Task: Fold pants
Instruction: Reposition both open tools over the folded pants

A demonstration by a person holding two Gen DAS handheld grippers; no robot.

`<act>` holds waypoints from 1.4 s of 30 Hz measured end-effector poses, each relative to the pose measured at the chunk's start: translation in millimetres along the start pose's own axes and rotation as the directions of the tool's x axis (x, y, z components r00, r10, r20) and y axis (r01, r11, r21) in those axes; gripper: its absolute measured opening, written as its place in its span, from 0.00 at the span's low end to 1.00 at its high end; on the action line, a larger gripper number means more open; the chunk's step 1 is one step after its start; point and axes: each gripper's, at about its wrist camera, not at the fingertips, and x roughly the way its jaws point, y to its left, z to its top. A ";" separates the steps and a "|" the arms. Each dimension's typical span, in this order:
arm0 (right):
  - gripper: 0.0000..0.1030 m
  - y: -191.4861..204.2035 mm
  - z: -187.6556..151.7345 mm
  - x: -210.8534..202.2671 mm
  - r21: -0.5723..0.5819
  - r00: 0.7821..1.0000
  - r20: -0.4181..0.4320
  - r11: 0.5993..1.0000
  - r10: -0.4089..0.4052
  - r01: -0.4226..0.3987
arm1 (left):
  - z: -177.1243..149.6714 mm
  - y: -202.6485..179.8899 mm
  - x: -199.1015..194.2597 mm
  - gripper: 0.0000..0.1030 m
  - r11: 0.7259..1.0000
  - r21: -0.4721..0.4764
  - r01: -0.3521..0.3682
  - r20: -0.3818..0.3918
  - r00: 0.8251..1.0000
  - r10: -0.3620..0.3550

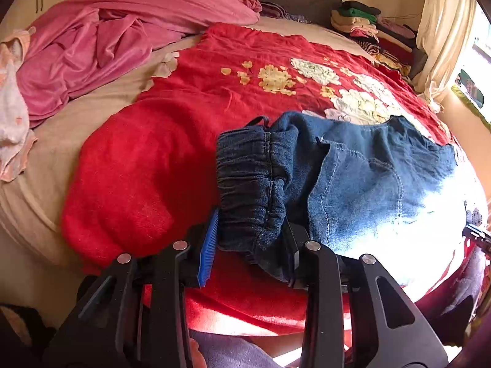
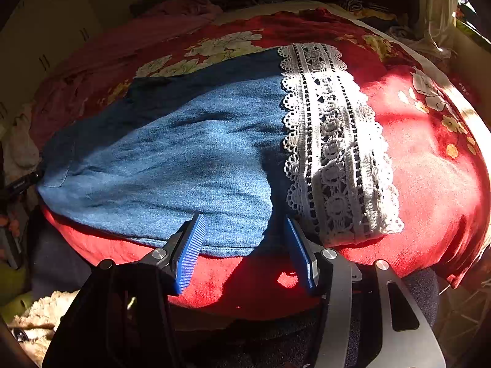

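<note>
Blue denim pants (image 1: 353, 168) lie on a red flowered blanket (image 1: 147, 168) spread over the bed. My left gripper (image 1: 251, 219) is shut on the gathered elastic waistband (image 1: 245, 178), which bunches between its blue pad and the black finger. In the right wrist view the pant leg (image 2: 168, 159) stretches flat, ending in a white lace hem (image 2: 334, 141) on the right. My right gripper (image 2: 245, 219) stands open over the near edge of the leg. The denim edge lies between its blue pads (image 2: 190, 251), which do not press on it.
A crumpled pink sheet (image 1: 107, 40) fills the far left of the bed. A stack of folded clothes (image 1: 368, 27) sits at the back right beside a pale curtain (image 1: 442, 30). A white and pink garment (image 1: 12, 116) lies at the left edge. Bright sunlight washes out the right side.
</note>
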 end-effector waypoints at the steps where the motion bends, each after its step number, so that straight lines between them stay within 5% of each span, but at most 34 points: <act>1: 0.51 0.4 0.1 -0.1 -0.001 1.000 0.000 1.000 0.000 0.000 | -1.4 -1.1 1.6 0.28 1.000 -0.002 -0.006 0.005 1.000 0.006; 3: 0.51 0.6 0.7 -2.7 0.001 1.000 -0.005 1.000 0.004 -0.004 | 0.5 2.3 0.1 0.29 1.000 -0.027 0.010 0.004 1.000 -0.010; 5: 0.51 -0.8 3.4 -10.8 0.023 1.000 0.019 1.000 0.011 -0.011 | 3.0 8.5 -7.5 0.47 0.999 -0.047 0.019 0.005 1.000 -0.019; 8: 0.51 1.1 9.9 -23.7 0.041 0.996 0.072 0.998 0.050 -0.053 | 6.1 13.1 -30.4 0.53 0.999 -0.038 0.013 0.052 0.999 -0.011; 12: 0.51 11.1 22.4 -25.1 0.006 0.992 0.093 0.997 0.082 -0.083 | 17.1 3.5 -60.9 0.57 1.000 -0.008 0.007 0.131 0.991 -0.006; 18: 0.54 14.2 42.7 -13.3 -0.016 0.991 0.096 0.995 0.098 -0.097 | 46.8 -54.6 -56.5 0.62 0.989 0.109 0.099 0.141 0.983 -0.114; 23: 0.58 -6.0 35.8 10.9 0.033 0.999 0.017 0.999 0.039 -0.039 | 70.0 -122.8 -25.1 0.62 0.950 0.232 0.207 0.069 0.971 -0.228; 31: 0.58 -10.3 37.6 -14.2 0.040 0.989 0.125 0.995 0.084 -0.089 | 103.9 -198.1 41.0 0.62 0.873 0.404 0.274 -0.080 0.961 -0.265; 36: 0.58 -13.8 60.8 -14.8 0.016 0.986 0.142 0.996 0.088 -0.092 | 123.6 -209.5 76.7 0.62 0.870 0.401 0.287 -0.140 0.958 -0.251; 39: 0.58 -12.5 72.6 -3.4 0.006 0.987 0.129 0.995 0.095 -0.097 | 126.8 -211.2 99.4 0.62 0.860 0.378 0.343 -0.233 0.934 -0.270; 42: 0.58 -12.8 79.3 14.0 0.026 0.992 0.092 0.995 0.090 -0.093 | 124.2 -210.9 115.5 0.62 0.867 0.364 0.341 -0.263 0.930 -0.256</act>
